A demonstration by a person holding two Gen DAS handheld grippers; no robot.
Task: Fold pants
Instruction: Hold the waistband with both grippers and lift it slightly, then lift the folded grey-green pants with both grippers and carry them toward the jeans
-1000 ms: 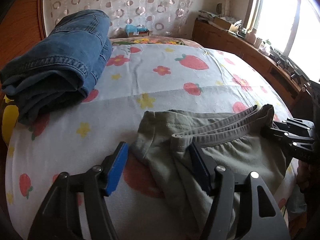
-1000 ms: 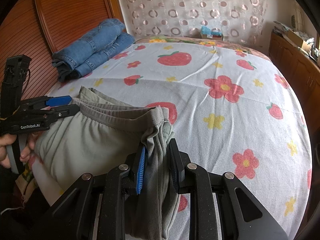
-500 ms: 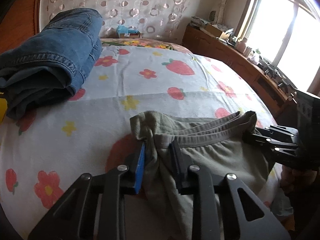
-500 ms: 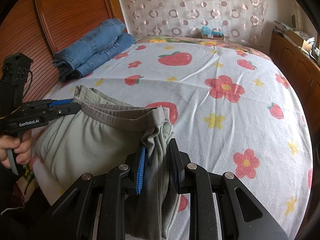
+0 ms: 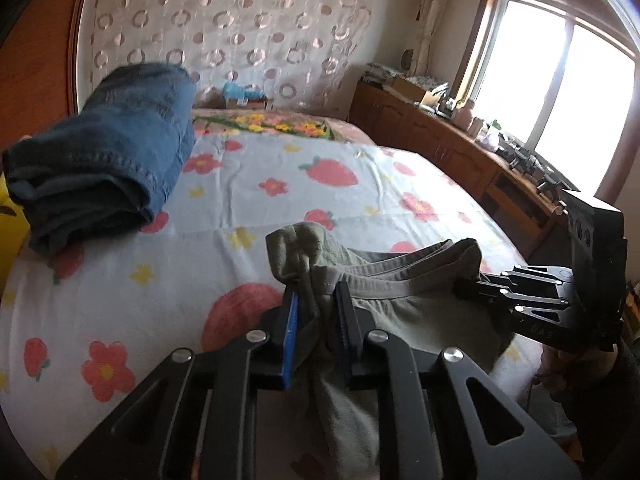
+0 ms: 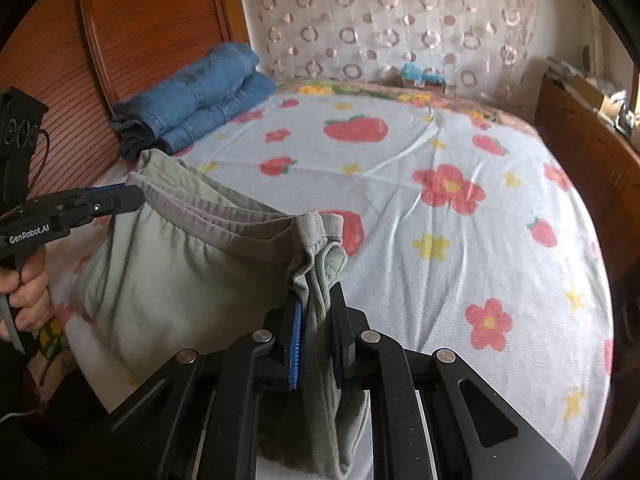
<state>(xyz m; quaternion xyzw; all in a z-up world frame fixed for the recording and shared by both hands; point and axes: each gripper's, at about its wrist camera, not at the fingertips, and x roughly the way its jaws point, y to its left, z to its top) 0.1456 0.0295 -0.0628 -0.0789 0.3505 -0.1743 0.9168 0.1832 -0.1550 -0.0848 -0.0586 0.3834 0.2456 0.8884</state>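
Olive-green pants (image 5: pixel 404 312) hang by their waistband above the near edge of the bed, stretched between both grippers. My left gripper (image 5: pixel 316 294) pinches the waistband's left corner. Its jaws are still closing on the cloth bunched between the pads. In the right wrist view this gripper (image 6: pixel 134 197) holds the far-left corner. My right gripper (image 6: pixel 316 304) grips the other corner of the pants (image 6: pixel 180 276), its jaws also closing on the bunched fabric. That gripper (image 5: pixel 466 294) shows at the right of the left wrist view. The legs droop out of sight below.
Folded blue jeans (image 5: pixel 108 156) (image 6: pixel 200 96) lie at the bed's far left by the wooden headboard (image 6: pixel 132 40). The flower-and-strawberry sheet (image 6: pixel 440 240) covers the bed. A cluttered wooden cabinet (image 5: pixel 448 144) runs under the window. A hand (image 6: pixel 26 300) holds the left gripper.
My left gripper has closed on the waistband's left corner and risen, lifting that end off the sheet. The right gripper stays in place, still holding its corner.
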